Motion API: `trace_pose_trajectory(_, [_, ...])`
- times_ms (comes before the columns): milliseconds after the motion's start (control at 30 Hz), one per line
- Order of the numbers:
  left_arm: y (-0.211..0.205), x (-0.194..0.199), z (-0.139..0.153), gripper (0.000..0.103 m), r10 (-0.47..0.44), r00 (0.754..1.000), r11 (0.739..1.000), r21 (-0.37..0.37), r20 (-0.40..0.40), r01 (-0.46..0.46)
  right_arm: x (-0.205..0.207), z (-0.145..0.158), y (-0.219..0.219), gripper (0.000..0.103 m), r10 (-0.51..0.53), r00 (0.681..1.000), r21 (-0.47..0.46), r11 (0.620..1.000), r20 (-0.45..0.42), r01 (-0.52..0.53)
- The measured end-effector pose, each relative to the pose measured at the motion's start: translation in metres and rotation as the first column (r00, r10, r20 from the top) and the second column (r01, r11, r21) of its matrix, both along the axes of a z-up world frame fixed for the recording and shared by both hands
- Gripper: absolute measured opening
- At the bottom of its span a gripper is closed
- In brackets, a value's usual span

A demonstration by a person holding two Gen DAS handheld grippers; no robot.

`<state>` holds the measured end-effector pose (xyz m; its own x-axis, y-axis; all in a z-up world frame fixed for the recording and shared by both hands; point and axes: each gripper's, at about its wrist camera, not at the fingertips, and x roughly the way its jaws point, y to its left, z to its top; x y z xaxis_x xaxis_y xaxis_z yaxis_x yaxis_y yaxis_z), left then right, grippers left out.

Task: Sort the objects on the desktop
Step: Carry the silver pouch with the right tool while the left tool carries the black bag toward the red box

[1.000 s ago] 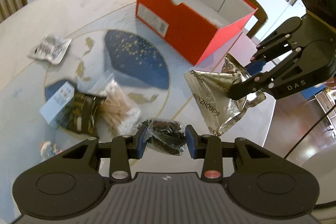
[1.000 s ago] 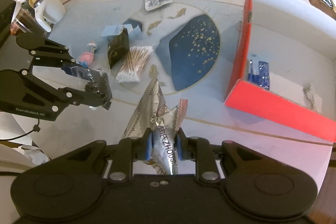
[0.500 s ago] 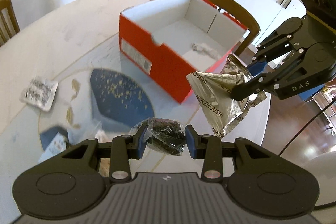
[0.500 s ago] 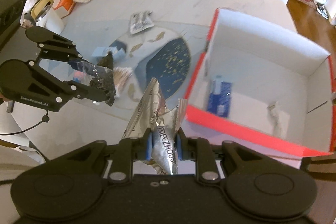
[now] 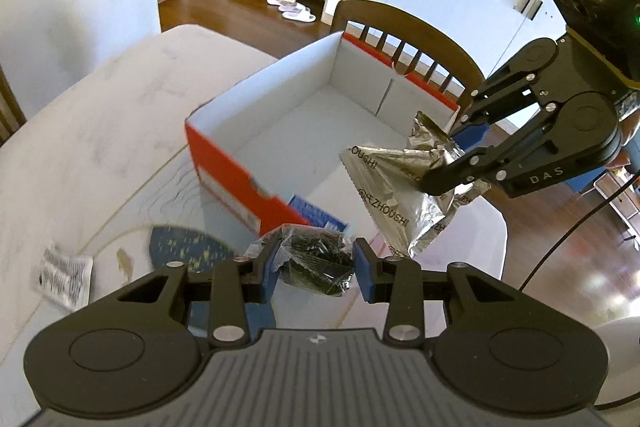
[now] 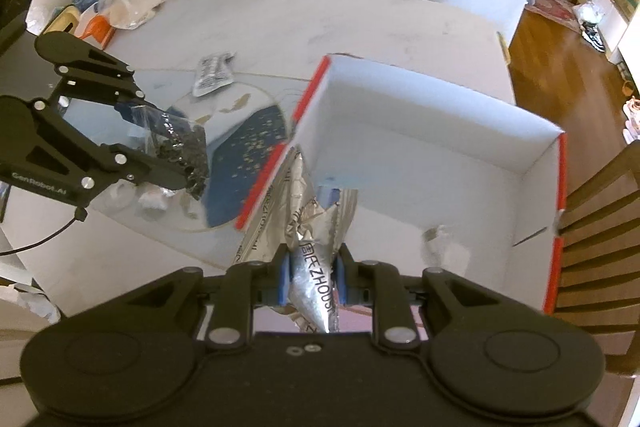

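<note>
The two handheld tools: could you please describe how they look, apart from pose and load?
Both are matte black linkage tools with silver rivets and blue finger pads. The left tool bears "GenRobot.AI" lettering and trails a thin black cable; the right tool reads "DAS", topped by a black box.

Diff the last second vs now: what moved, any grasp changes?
Both grippers rose and advanced toward the red box. The right gripper brought the foil bag over the box's near rim; the left gripper with the dark packet is just short of it. No grasp changes: both stay shut. Box and leftover items didn't move.
</note>
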<state>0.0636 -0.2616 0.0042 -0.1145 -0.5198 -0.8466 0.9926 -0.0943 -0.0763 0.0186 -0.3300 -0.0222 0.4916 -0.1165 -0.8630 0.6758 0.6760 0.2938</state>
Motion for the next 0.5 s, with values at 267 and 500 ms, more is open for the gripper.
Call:
trace_pose_trajectory(267, [-0.033,-0.009,0.002,0.037,-0.021,1.0,1.0,0.002,0.016,0.021,-0.016,-0.005,-0.023,0.021,-0.031,1.0,-0.023,0.999,-0.004,0.031])
trace_pose_trajectory(500, [-0.06,-0.014,-0.003,0.037,-0.037,0.999,0.999,0.014,0.034,0.037,-0.023,-0.014,-0.037,0.021,-0.054,0.998,-0.03,0.998,-0.012,0.053])
